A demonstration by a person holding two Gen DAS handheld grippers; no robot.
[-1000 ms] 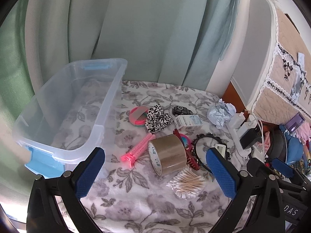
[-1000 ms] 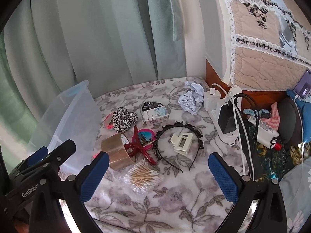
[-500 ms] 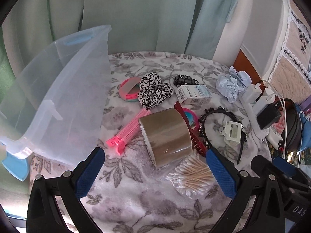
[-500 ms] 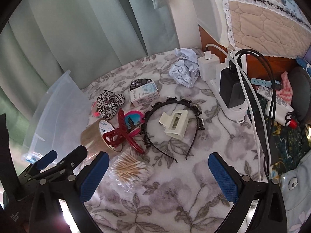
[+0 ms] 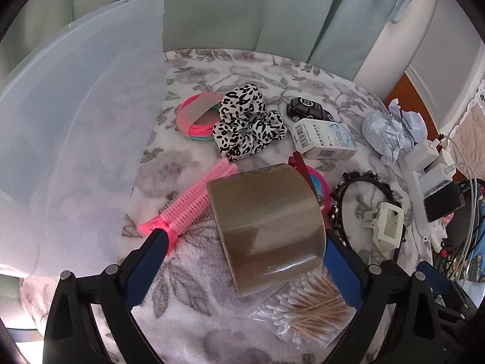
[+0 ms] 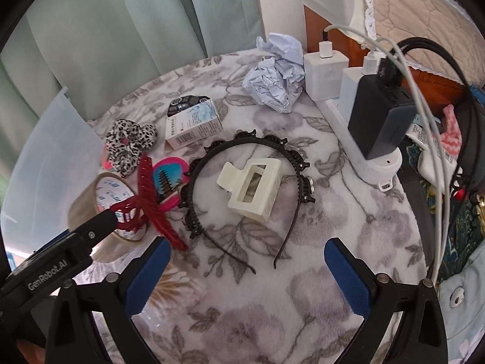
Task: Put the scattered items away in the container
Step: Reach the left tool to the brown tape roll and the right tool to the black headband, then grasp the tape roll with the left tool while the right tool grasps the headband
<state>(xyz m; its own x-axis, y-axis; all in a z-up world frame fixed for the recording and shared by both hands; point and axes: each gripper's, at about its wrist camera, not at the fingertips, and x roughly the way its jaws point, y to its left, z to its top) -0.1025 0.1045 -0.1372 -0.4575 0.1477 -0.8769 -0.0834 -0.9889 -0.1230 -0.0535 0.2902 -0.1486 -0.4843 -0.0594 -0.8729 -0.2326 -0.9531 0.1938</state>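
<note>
Pale green curtains [image 5: 257,12] hang behind grey floral blanket [image 6: 303,273]. Right of curtains: white wall strip [image 6: 279,6], wooden headboard [image 6: 424,79], lace-edged quilted cover [image 6: 424,15]. Daylight.

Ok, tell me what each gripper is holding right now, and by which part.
Nothing is held. The left gripper has been closing around the brown tape roll, pads not yet pressing. The right gripper is open above the black headband.
</note>
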